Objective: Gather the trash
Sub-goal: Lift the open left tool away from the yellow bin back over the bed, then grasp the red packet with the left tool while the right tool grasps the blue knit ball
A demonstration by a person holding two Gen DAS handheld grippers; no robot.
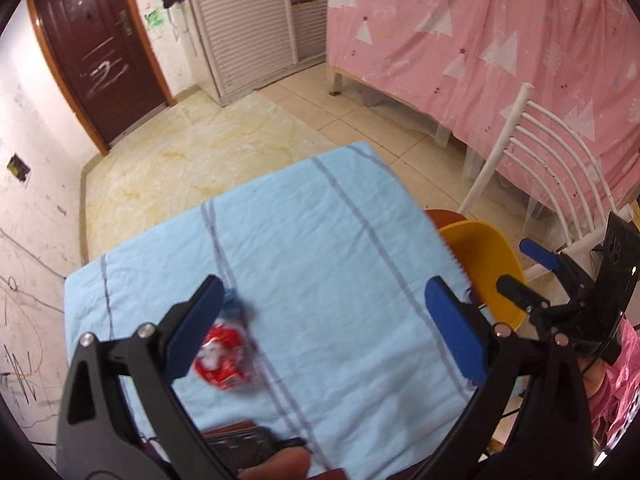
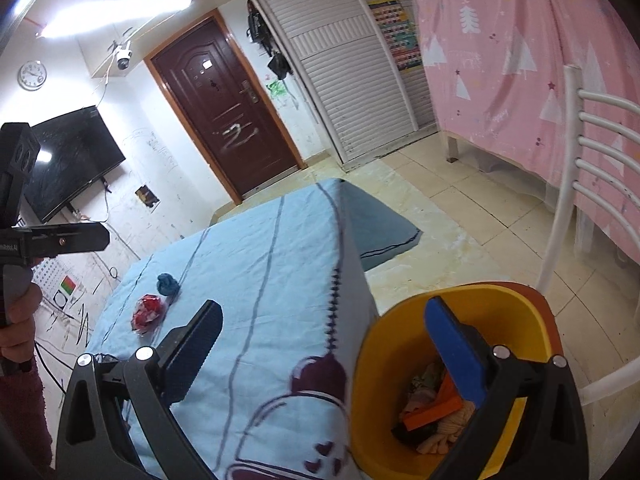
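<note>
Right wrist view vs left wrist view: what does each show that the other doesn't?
Right wrist only: the trash inside the yellow bin, the wall TV, the clock, the tablecloth's overhanging side.

Left wrist only: the right claw from outside, open above the bin.

Both: the blue tablecloth, the red wrapper and the small blue scrap on it, the bin, the white chair, the door.
</note>
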